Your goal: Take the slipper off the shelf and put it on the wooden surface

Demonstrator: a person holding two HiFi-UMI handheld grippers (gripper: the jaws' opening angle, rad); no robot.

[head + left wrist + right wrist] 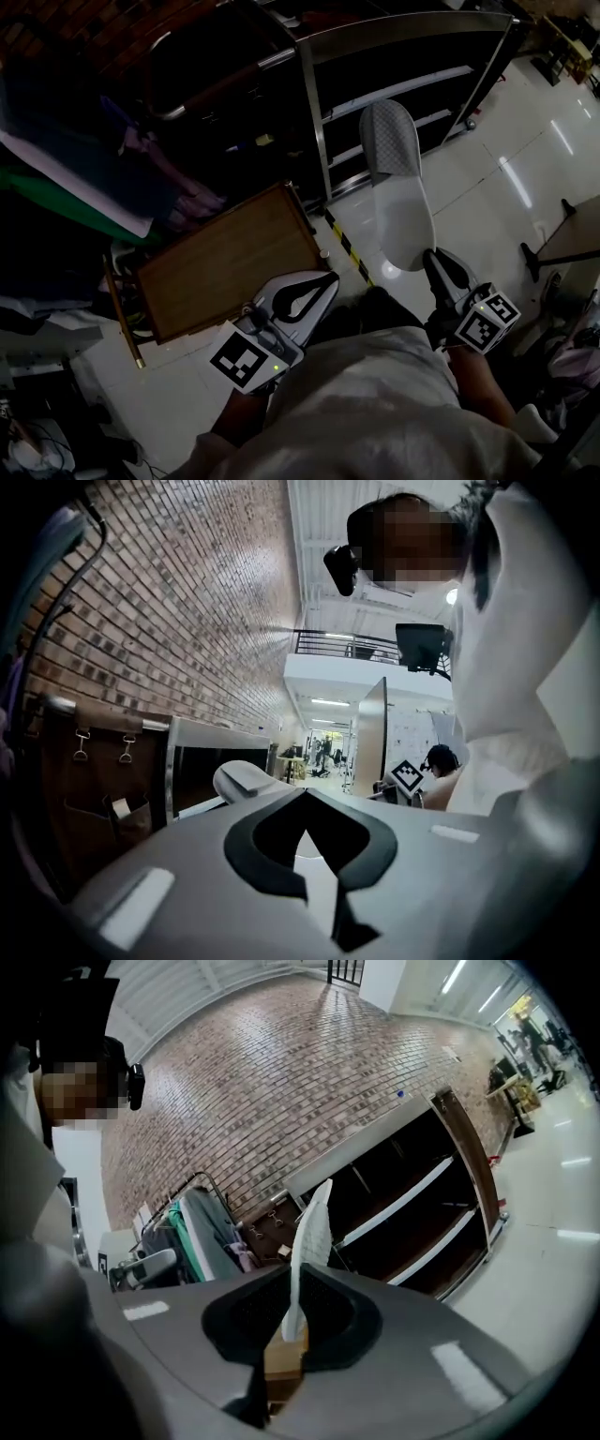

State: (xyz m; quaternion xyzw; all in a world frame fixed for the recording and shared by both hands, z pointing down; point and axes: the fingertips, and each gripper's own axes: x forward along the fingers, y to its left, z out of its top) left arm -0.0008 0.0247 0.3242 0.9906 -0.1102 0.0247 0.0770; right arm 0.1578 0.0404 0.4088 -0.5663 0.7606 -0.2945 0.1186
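Note:
A white slipper (398, 192) with a grey quilted toe hangs in the air in front of the dark shelf (403, 84). My right gripper (434, 257) is shut on its heel end. In the right gripper view the slipper (309, 1237) stands edge-on between the jaws of that gripper (293, 1321). The wooden surface (230, 262), a tray-like board, lies low and to the left of the slipper. My left gripper (319, 284) is shut with nothing in it, just right of the board. The slipper (246, 780) also shows past the jaws of the left gripper (305, 797).
Clothes (103, 178) hang on a rack left of the shelf. Yellow and black tape (349, 246) marks the glossy floor beside the board. A table base (553, 248) stands at the right. Brick wall (281, 1082) rises behind the shelf (412, 1204).

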